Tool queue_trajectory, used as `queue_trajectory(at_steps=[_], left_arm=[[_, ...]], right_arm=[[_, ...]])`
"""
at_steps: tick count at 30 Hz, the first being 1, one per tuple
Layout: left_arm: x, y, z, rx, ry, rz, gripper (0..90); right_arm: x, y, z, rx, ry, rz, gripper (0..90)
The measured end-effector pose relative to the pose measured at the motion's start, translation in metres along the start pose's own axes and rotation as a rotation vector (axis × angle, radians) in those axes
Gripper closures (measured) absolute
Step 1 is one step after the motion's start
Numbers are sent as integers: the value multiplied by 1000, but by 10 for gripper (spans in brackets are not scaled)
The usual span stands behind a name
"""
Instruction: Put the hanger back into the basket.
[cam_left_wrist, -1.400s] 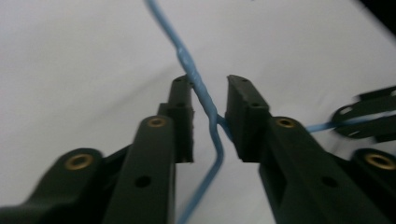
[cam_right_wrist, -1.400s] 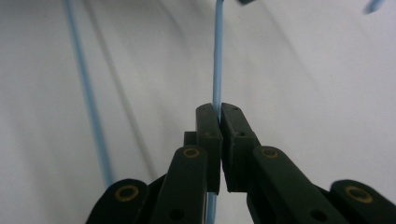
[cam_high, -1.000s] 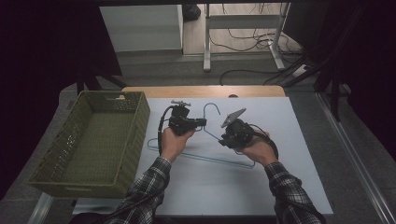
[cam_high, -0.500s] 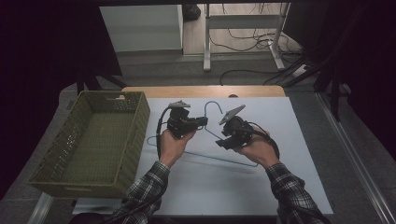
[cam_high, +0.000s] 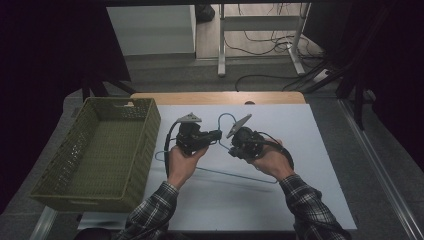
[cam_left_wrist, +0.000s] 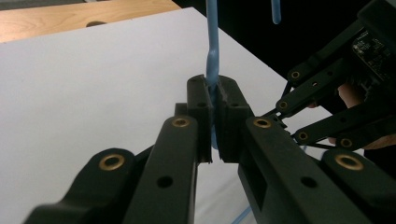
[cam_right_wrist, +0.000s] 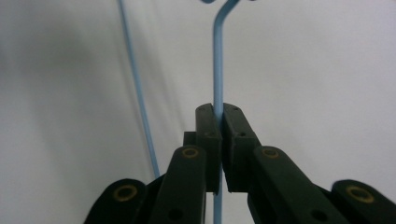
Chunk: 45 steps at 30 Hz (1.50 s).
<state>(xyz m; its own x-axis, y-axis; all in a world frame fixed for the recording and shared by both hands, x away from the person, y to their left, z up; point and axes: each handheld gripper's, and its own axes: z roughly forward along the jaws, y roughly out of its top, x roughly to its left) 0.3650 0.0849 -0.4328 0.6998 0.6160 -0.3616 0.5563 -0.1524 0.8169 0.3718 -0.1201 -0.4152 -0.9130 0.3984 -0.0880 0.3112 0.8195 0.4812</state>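
A dim room with a grey floor, desk legs and loose cables lies behind a wooden table (cam_high: 215, 97) whose top is mostly covered by a white sheet (cam_high: 300, 200). To the left of both sets of jaws, at the sheet's left edge, stands an olive woven basket (cam_high: 95, 150), its open side up.

In front of the person, both plaid-sleeved forearms come up from the near edge, each hand carrying a gripper. The two grippers face each other over the middle of the sheet, close together, with the hook of a thin blue wire hanger (cam_high: 235, 175) rising just beyond and between them. The hanger's long bar runs below the hands toward the right, and one end loops out just left of the left hand.

The left gripper (cam_left_wrist: 215, 114) has its jaws pressed together on the hanger's wire, which stands up out of the pads and passes down between them; the other gripper's black linkage shows just to the right of these jaws.

The right gripper (cam_right_wrist: 218, 122) has just been closing, and its jaws are now clamped on the wire near the neck, the strand rising straight from the pads to the start of the hook. A second strand slants past to the left of these jaws.
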Motion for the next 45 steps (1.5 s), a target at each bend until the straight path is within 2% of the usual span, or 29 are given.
queue_trajectory(at_steps=[2, 3, 4, 7, 9, 10, 12, 13, 14, 15, 17, 18, 19, 22, 24, 25, 29, 31, 32, 33, 34, 35, 38, 39, 40, 42, 43, 45], left_arm=[[1, -1, -2, 4, -15, 4, 853], [4, -1, -4, 6, -40, -3, 845], [5, -1, -6, 5, -44, -2, 832], [5, 2, -15, 20, -21, 31, 678], [4, 4, -19, 25, -25, 43, 596], [5, 7, -26, 47, -36, 57, 543], [5, 9, -30, 52, -31, 71, 459], [4, 12, -36, 80, -30, 95, 421], [4, 12, -36, 80, -30, 95, 395], [3, 13, -40, 99, -21, 110, 395], [-1, 15, -48, 143, -2, 147, 315], [-1, 15, -48, 143, -2, 147, 291], [-3, 15, -54, 168, -9, 157, 279], [-4, 15, -59, 182, -19, 157, 243], [-5, 14, -65, 207, -39, 182, 199], [-7, 14, -70, 228, -33, 200, 182], [-10, 12, -76, 264, -44, 230, 179], [-12, 10, -78, 293, -44, 274, 191], [-12, 10, -78, 293, -44, 274, 212], [-15, 8, -76, 319, -53, 307, 231], [-15, 8, -76, 319, -53, 307, 254], [-16, 8, -75, 332, -58, 327, 254], [-20, 9, -67, 393, -83, 384, 366], [-20, 9, -67, 393, -83, 384, 387], [-21, 10, -62, 411, -105, 391, 408], [-21, 10, -59, 413, -109, 384, 419], [-20, 11, -55, 429, -137, 388, 458], [-20, 11, -52, 438, -147, 392, 465]], right_arm=[[2, -1, -1, -7, 3, -4, 876], [1, -1, -2, -12, 21, 7, 877], [1, -1, -3, -17, 27, 8, 877], [1, -3, -5, -15, 19, -5, 878], [-1, -6, -7, -24, 28, -3, 878], [-2, -7, -9, -26, 29, 1, 878], [-2, -8, -10, -29, 29, 2, 878], [-3, -10, -14, -37, 43, 1, 878], [-3, -10, -14, -37, 43, 1, 878], [-3, -11, -15, -40, 43, -5, 878], [-2, -14, -22, -41, 49, -20, 878], [-2, -14, -22, -41, 49, -20, 878], [-2, -16, -26, -45, 53, -25, 878], [-2, -19, -30, -43, 57, -28, 878], [-2, -21, -34, -39, 58, -34, 878], [-1, -24, -38, -39, 63, -38, 878], [-1, -28, -43, -44, 69, -45, 877], [1, -31, -47, -48, 79, -58, 877], [1, -31, -47, -48, 79, -58, 877], [3, -33, -48, -49, 91, -71, 877], [3, -33, -48, -49, 91, -71, 877], [5, -33, -49, -48, 93, -77, 877], [9, -33, -51, -49, 108, -105, 877], [11, -33, -51, -50, 112, -110, 878], [12, -33, -51, -53, 116, -115, 878], [13, -33, -52, -52, 118, -116, 877], [14, -32, -52, -57, 125, -130, 877], [15, -32, -52, -58, 124, -132, 877]])
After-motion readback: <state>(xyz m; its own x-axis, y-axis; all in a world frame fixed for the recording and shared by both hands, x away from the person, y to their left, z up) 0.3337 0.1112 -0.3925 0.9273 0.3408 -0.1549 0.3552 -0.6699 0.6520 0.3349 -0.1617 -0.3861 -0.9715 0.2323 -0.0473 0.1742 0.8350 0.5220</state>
